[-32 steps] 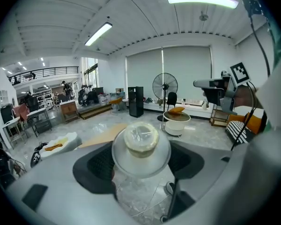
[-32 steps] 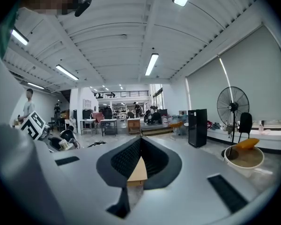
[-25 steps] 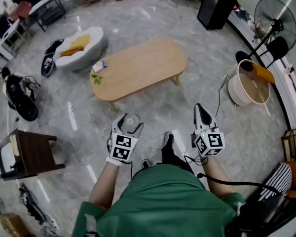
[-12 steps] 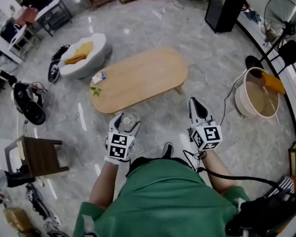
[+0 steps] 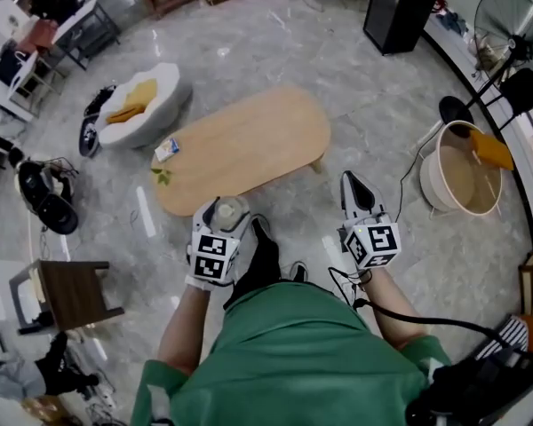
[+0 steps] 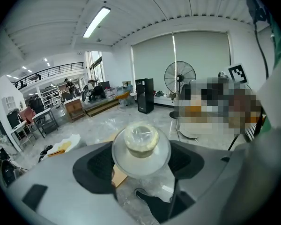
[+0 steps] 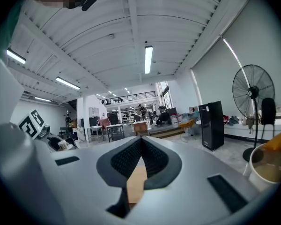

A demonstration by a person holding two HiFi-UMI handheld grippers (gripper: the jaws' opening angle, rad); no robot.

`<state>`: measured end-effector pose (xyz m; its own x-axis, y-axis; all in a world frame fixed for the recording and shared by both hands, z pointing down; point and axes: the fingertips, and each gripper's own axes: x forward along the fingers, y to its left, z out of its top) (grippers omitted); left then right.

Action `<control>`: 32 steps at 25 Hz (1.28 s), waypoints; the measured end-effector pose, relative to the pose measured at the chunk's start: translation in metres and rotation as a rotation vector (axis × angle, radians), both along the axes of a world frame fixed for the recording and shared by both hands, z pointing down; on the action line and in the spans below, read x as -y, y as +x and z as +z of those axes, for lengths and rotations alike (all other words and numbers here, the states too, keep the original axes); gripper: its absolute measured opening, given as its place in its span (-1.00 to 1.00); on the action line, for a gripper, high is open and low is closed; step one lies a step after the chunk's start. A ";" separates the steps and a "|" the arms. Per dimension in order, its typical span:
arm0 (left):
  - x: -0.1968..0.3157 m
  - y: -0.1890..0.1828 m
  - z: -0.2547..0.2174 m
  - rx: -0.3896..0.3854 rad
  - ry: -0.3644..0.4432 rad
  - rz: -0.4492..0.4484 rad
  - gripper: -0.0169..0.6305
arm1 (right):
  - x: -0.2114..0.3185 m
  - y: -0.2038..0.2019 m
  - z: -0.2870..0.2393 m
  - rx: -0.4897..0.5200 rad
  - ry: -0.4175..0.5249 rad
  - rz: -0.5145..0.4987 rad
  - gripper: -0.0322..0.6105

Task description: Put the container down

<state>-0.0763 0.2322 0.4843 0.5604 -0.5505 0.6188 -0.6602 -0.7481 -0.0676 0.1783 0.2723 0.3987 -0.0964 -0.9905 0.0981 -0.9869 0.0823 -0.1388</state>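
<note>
The hall was wide and open, with a grey stone floor and an oval wooden table lying just ahead of both grippers. Well off to the left gripper's left sat a white cushion. A small box lay on the table's end, ahead and left of the jaws.

The left gripper was clamped on the container, a round clear pot with a lid, with one jaw on either side of its wide rim. In the left gripper view the container sat level between the pads, with a strip of wood showing just under it. It looked to hang at the table's near edge, above the top and not resting on it, though its height could not be read surely.

To do the step well, the person would likely carry it a little further ahead over bare wood, clear of the box. They would keep it level and lower it until the base bore on the top. Only then would they part the jaws and draw straight back, so the pads did not drag it.

The right gripper hovered to the right, short of the table's near right end, its jaws closed tip to tip on nothing. Further right of it stood a round bin.
</note>
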 end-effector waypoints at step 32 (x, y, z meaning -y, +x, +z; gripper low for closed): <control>0.347 0.068 0.110 -0.003 -0.093 0.050 0.10 | 0.387 -0.015 0.096 -0.158 -0.224 -0.206 -0.83</control>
